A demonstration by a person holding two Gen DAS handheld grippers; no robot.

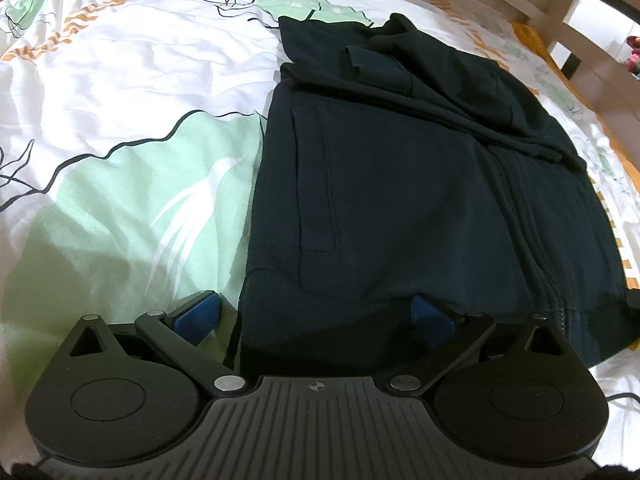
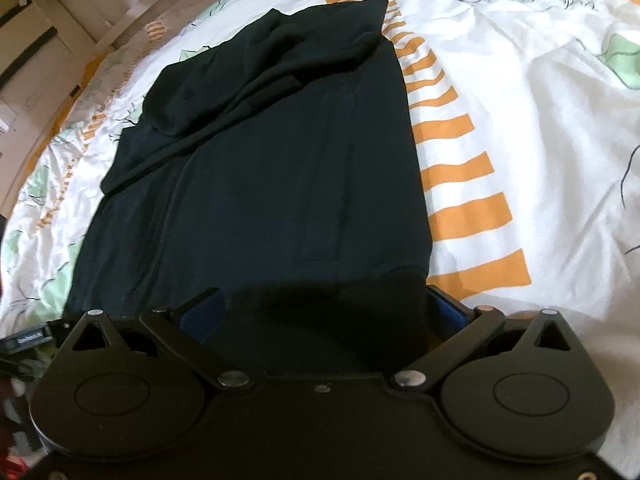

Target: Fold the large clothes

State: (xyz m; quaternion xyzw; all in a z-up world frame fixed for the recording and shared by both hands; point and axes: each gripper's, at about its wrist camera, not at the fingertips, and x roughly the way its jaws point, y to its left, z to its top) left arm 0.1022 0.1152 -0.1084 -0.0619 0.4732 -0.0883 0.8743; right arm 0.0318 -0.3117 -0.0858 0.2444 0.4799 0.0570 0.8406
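Two claws sit at the near hem of a dark jacket (image 1: 400, 184) spread on a bed. The left claw (image 1: 316, 318) is spread wide, its blue pads (image 1: 198, 316) straddling the jacket's near left corner: one pad lies out over the duvet (image 1: 120, 200), the other over the cloth. The right claw (image 2: 326, 316) is spread wide too, its pads either side of the near right corner, hem lying between them. Whether either claw touches the fabric I cannot tell.

Ahead of both claws the jacket runs away lengthwise, zip (image 1: 516, 216) up the middle, sleeves folded across its far end. The duvet beneath is white with green patches, black lines and orange stripes (image 2: 464, 168). Beyond the bed stands a pale wooden frame (image 2: 120, 12).
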